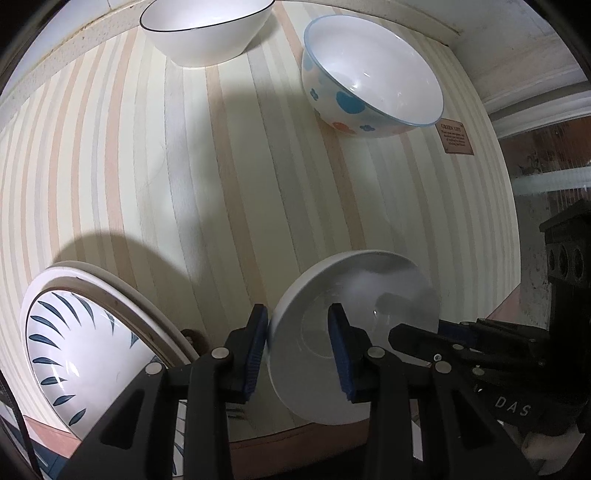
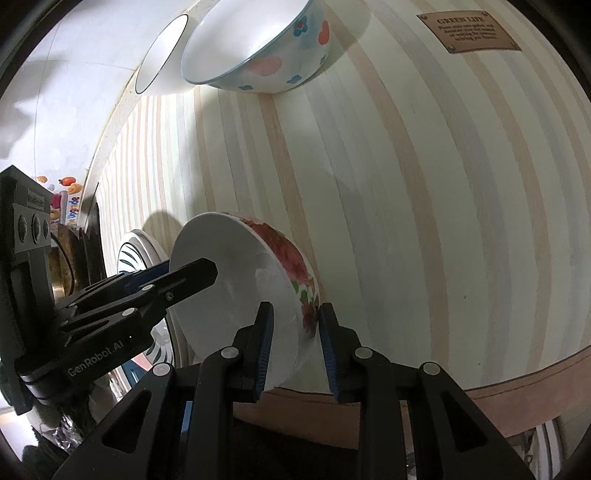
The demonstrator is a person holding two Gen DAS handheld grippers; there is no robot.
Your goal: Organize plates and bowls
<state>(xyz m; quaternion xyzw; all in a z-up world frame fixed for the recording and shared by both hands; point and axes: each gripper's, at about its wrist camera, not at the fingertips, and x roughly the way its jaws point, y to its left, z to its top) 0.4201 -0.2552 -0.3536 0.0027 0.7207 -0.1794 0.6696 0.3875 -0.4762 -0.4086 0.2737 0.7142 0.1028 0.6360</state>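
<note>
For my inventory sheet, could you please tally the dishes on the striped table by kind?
Bowls: 3 – black-rimmed white bowl, blue-spotted bowl, red-flowered bowl, gripped by both grippers (left, right).
Plates: 2 – leaf-pattern plate stacked on a white plate.
Total: 5

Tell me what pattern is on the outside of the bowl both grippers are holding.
Red and pink flowers with green leaves on the white ceramic bowl, clearest in the right wrist view.

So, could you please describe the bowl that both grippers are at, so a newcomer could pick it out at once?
On the striped tablecloth, look to the near edge, right of the stacked leaf-pattern plates. The bowl there has the left gripper and right gripper each straddling its rim. Unlike the two far bowls, it bears red roses outside.
</note>
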